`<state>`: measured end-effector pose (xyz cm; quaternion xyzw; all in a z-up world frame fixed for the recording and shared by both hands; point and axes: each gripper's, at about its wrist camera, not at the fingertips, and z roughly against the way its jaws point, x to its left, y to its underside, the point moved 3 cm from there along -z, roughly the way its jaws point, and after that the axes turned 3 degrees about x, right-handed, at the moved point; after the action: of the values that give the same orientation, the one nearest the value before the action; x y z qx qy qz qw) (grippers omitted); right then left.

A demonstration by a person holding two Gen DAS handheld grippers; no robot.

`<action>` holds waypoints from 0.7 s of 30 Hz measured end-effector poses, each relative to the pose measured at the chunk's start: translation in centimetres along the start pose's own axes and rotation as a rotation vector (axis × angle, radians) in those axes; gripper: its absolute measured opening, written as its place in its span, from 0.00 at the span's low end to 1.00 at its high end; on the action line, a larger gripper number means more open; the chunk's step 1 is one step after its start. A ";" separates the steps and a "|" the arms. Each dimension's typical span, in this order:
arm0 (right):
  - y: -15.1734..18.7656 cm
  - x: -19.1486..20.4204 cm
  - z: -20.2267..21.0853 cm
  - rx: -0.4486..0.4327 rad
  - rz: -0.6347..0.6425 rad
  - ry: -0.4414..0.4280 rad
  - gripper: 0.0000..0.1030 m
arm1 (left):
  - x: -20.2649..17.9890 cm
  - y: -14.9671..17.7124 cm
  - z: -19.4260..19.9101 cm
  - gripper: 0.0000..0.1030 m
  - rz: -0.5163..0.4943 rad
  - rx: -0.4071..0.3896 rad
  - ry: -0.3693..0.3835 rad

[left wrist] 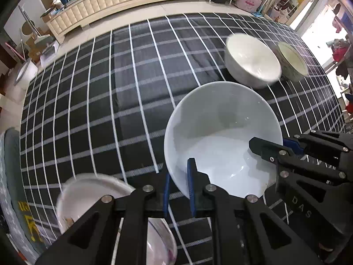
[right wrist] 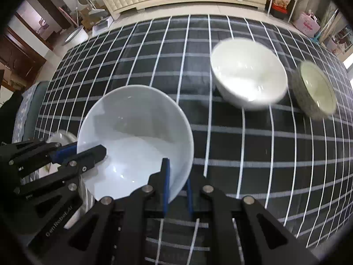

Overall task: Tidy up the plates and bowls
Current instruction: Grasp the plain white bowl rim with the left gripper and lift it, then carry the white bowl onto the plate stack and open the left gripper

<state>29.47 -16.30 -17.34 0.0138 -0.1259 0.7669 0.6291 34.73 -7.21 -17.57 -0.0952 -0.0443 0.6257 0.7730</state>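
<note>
While the left gripper (left wrist: 178, 187) and right gripper (right wrist: 177, 187) each pinch opposite rims of the large glossy white bowl (right wrist: 136, 141), level, even pressure looks wise; right of it on the checked table (right wrist: 154, 55) sit a deeper white bowl (right wrist: 248, 77), then a speckled bowl (right wrist: 315, 90).

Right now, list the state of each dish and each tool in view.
large white bowl: upright, empty, rim gripped on two sides
left tool: shut on the bowl's rim
right tool: shut on the opposite rim
smaller white bowl: upright, empty, on the cloth
green-rimmed bowl: upright, empty
white plate: flat, partly hidden
</note>
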 end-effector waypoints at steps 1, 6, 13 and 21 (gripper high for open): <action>0.1 0.0 -0.1 0.003 -0.003 -0.002 0.16 | -0.4 0.8 0.0 0.12 0.001 0.004 0.002; 2.9 -0.1 -0.4 0.022 -0.004 -0.007 0.16 | -1.3 4.4 -0.3 0.12 0.002 0.015 -0.005; 5.6 -1.2 -1.1 0.049 -0.028 -0.019 0.16 | -2.5 7.2 -1.1 0.12 0.002 0.040 0.000; 6.3 -2.4 -1.3 0.048 -0.020 -0.009 0.16 | -2.9 8.0 -2.2 0.12 0.006 0.044 0.000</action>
<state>24.01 -19.44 -20.09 0.0338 -0.1101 0.7635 0.6355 26.89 -8.62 -21.21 -0.0782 -0.0303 0.6290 0.7729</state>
